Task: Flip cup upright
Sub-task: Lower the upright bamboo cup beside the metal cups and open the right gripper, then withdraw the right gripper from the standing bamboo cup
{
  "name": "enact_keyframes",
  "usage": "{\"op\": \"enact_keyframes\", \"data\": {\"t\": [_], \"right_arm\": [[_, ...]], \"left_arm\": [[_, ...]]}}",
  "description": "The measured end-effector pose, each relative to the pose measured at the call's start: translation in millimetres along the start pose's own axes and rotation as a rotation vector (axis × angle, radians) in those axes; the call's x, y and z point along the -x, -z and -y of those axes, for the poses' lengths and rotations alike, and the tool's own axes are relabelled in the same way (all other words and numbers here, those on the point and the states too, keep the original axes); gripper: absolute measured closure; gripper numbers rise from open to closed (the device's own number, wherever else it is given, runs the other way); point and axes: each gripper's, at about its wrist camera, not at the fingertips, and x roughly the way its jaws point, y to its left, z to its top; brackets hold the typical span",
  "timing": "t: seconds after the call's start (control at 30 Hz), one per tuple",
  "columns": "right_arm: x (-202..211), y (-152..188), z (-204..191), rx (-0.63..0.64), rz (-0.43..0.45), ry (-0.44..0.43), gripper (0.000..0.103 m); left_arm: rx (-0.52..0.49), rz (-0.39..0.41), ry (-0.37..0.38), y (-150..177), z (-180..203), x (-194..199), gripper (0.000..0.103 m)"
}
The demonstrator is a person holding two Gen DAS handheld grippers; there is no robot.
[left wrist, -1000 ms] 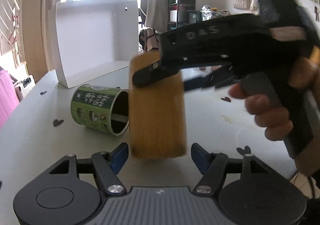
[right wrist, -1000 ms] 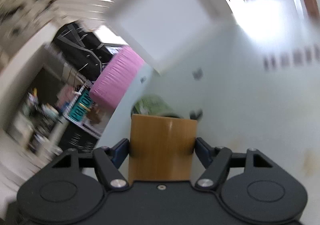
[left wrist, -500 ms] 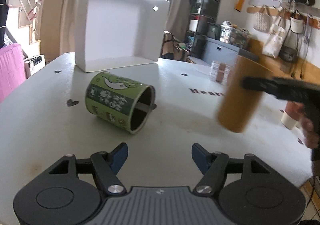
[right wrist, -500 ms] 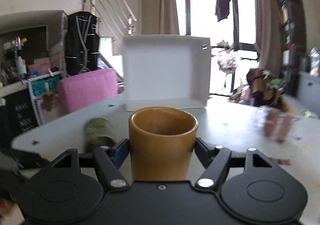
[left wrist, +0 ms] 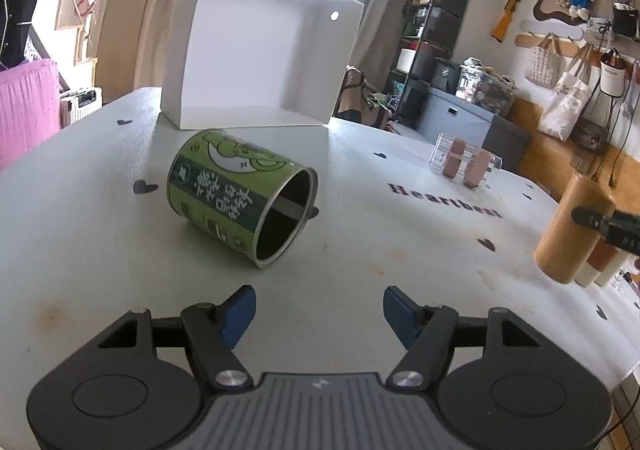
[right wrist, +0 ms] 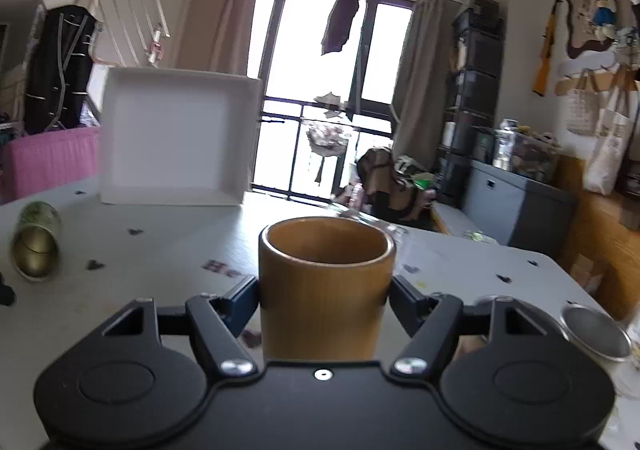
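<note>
Right tool (right wrist: 324, 300) pinches the upright brown cup (right wrist: 325, 282); left tool (left wrist: 319, 309) spread, green can (left wrist: 240, 202) toppled ahead.

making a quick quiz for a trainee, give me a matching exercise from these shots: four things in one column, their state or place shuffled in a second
Things:
1. brown cup
2. green tin
3. white box
4. left tongs

States:
a. lying on its side, mouth open
b. open, nothing between the fingers
c. upright, clamped in the right tongs
d. standing at the table's far edge

Pairs: 1-c, 2-a, 3-d, 4-b
</note>
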Motion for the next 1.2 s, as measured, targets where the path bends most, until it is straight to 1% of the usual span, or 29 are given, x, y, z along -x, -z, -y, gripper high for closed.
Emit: {"op": "enact_keyframes", "data": {"t": [0.13,0.23,0.33,0.43,0.5,0.53,0.57,0.63,0.73,0.83,0.87,1.0,1.07,1.2], "right_arm": [[-8.5,13.1,4.8,-0.015,-0.021,0.031,0.031],[-6.3,20.7,8.7,-0.026,0.012,0.046,0.031],[-2.2,24.7,4.1,-0.025,0.021,0.055,0.031],[-3.1,24.1,5.4,-0.038,0.012,0.057,0.03],[-0.5,23.5,8.0,-0.053,0.019,0.066,0.022],[3.3,20.3,7.7,-0.053,0.035,0.077,0.011],[10.4,18.4,7.5,-0.05,0.052,0.077,0.007],[25.5,12.1,6.9,-0.047,0.075,0.061,0.006],[51.7,4.0,7.5,-0.068,0.119,0.037,0.002],[74.8,4.2,9.9,-0.092,0.143,0.023,0.0],[81.4,6.1,10.0,-0.092,0.143,0.021,0.0],[99.3,15.2,17.2,-0.116,0.125,0.039,0.0],[107.5,20.5,22.0,-0.137,0.115,0.05,0.0],[118.1,31.1,30.7,-0.15,0.1,0.069,0.0]], "left_arm": [[-0.001,-0.011,-0.021,2.8,3.3,-1.5,0.032],[-0.008,-0.016,-0.027,3.9,5.4,-1.7,0.032],[-0.01,-0.013,-0.027,2.1,7.2,-0.8,0.032],[-0.015,-0.005,-0.032,-1.2,11.4,2.7,0.032],[-0.029,0.009,-0.035,-4.4,17.0,7.8,0.032],[-0.042,0.02,-0.037,-6.5,21.6,11.3,0.032],[-0.052,0.031,-0.04,-8.1,26.3,13.9,0.032],[-0.072,0.065,-0.053,-13.7,37.7,22.9,0.031],[-0.092,0.119,-0.058,-18.1,57.9,35.5,0.025],[-0.121,0.164,-0.071,-16.9,81.3,43.5,0.023],[-0.128,0.176,-0.079,-16.0,89.1,45.9,0.022],[-0.139,0.227,-0.111,-9.2,116.3,54.9,0.012],[-0.138,0.236,-0.113,-4.4,128.8,58.0,0.01],[-0.153,0.26,-0.127,7.2,153.1,64.5,0.002]]}}
